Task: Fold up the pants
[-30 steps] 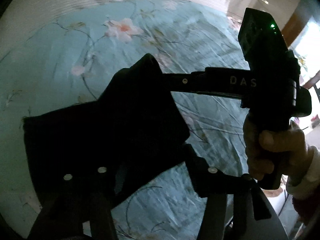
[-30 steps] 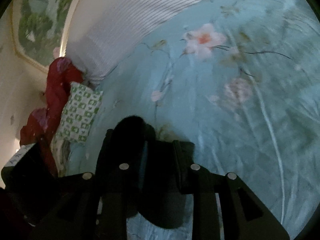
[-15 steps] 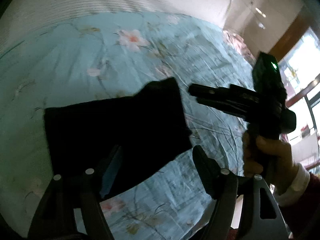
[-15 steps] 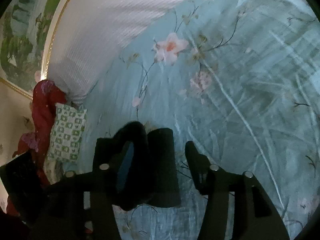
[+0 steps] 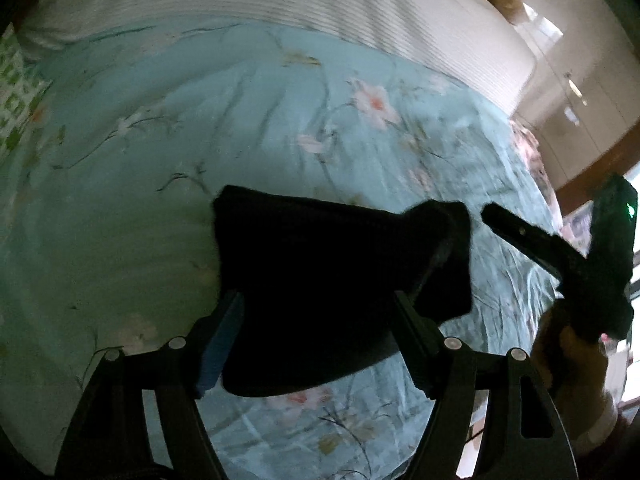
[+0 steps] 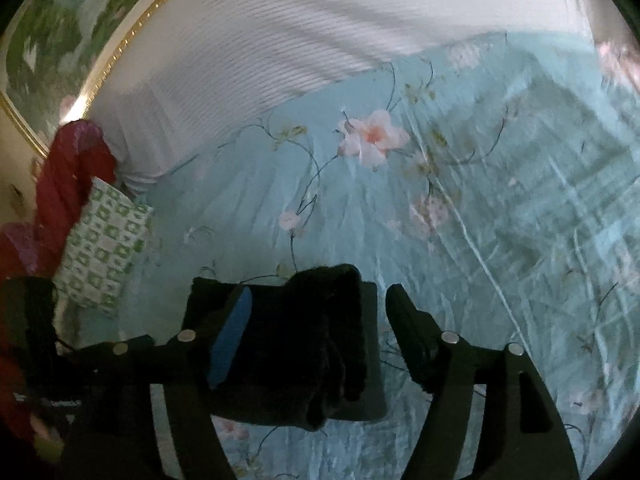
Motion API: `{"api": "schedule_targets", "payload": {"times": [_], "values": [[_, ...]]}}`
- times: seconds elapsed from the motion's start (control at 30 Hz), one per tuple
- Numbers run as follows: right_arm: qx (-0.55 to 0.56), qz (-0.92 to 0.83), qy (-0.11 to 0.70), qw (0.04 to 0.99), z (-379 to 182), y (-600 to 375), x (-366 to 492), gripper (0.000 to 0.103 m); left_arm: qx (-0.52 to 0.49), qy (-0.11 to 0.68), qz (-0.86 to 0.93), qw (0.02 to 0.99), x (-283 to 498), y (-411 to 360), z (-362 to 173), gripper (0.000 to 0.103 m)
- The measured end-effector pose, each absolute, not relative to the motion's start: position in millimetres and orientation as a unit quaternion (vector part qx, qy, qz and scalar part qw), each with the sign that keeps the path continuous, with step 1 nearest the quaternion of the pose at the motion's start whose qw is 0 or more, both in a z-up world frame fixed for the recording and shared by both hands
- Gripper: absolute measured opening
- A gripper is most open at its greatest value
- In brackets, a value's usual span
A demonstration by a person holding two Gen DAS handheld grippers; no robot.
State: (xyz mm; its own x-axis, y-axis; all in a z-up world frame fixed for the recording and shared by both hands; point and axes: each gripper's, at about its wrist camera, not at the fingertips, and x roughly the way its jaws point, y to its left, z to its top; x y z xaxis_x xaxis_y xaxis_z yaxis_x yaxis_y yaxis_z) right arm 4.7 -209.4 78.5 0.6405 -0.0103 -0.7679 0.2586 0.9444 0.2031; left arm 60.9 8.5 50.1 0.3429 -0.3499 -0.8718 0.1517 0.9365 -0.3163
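Observation:
The black pants (image 5: 340,280) lie folded in a thick dark bundle on the blue floral bed sheet (image 5: 160,200). My left gripper (image 5: 318,300) hovers over them, open, its pads clear of the cloth. In the right wrist view the same pants (image 6: 320,340) show between the two fingers of my right gripper (image 6: 320,292). Its jaws are opening, and the blue pad (image 6: 232,336) does not press on the fabric. From the left wrist view, the right gripper (image 5: 496,218) points at the bundle's right corner with a small gap, held by a hand (image 5: 568,352).
A white ribbed headboard (image 6: 280,60) runs along the far side of the bed. A green-and-white patterned pillow (image 6: 104,248) and red cloth (image 6: 68,184) lie at the left. The bed's edge (image 5: 540,184) falls away at the right. Open sheet lies beyond the pants.
My right gripper was shut on the pants' corner and has let go and drawn back. My left gripper has widened and shifted. The pants have settled into a flat folded bundle.

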Motion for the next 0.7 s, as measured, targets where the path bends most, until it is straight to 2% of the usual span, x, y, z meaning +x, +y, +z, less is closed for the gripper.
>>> {"api": "schedule_targets", "payload": {"times": [0.17,0.7], "values": [[0.135,-0.108,0.429,0.886,70.0,-198.0,10.5,0.076,-0.103,0.555,-0.134,0.814,66.7,26.8,47.3,0.078],[0.167,-0.11,0.456,0.867,44.4,-201.5,10.3,0.076,-0.131,0.595,-0.104,0.786,91.3,35.6,11.5,0.078]]}}
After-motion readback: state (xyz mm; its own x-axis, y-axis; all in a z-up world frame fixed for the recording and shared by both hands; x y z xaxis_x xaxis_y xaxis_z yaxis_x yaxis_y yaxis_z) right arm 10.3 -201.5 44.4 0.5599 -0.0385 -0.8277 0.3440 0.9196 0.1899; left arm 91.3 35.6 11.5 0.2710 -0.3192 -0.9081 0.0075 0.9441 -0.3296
